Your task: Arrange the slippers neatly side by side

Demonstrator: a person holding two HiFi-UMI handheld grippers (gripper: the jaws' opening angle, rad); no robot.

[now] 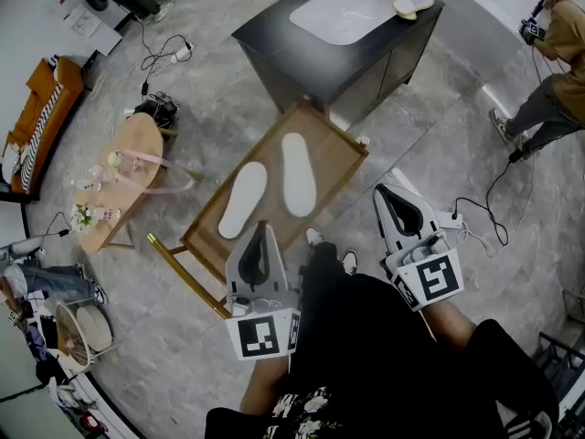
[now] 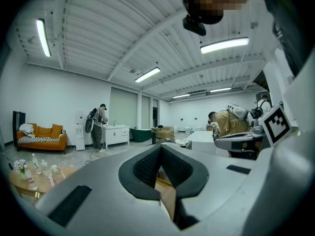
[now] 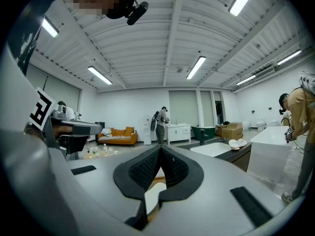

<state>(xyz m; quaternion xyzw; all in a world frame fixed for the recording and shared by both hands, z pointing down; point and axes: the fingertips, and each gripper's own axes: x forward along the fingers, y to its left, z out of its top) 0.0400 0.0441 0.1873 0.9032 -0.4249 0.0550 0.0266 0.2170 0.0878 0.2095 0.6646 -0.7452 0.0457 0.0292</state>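
Observation:
Two white slippers lie on a low wooden table (image 1: 343, 149), the left slipper (image 1: 243, 199) slanted and the right slipper (image 1: 298, 174) nearly straight, with a gap between them. My left gripper (image 1: 263, 228) hovers over the table's near edge, just short of the left slipper, shut and empty. My right gripper (image 1: 382, 191) hangs off the table's right side over the floor, also shut and empty. In the left gripper view the closed gripper (image 2: 160, 149) shows only wood beneath. In the right gripper view a white slipper (image 3: 153, 194) shows below the closed gripper (image 3: 160, 149).
A dark cabinet (image 1: 302, 62) with a white basin and another pair of slippers (image 1: 409, 1) stands beyond the table. A round side table (image 1: 137, 144) with bottles is at the left. Cables and a power strip (image 1: 454, 218) lie on the floor. A person (image 1: 553, 80) stands at the far right.

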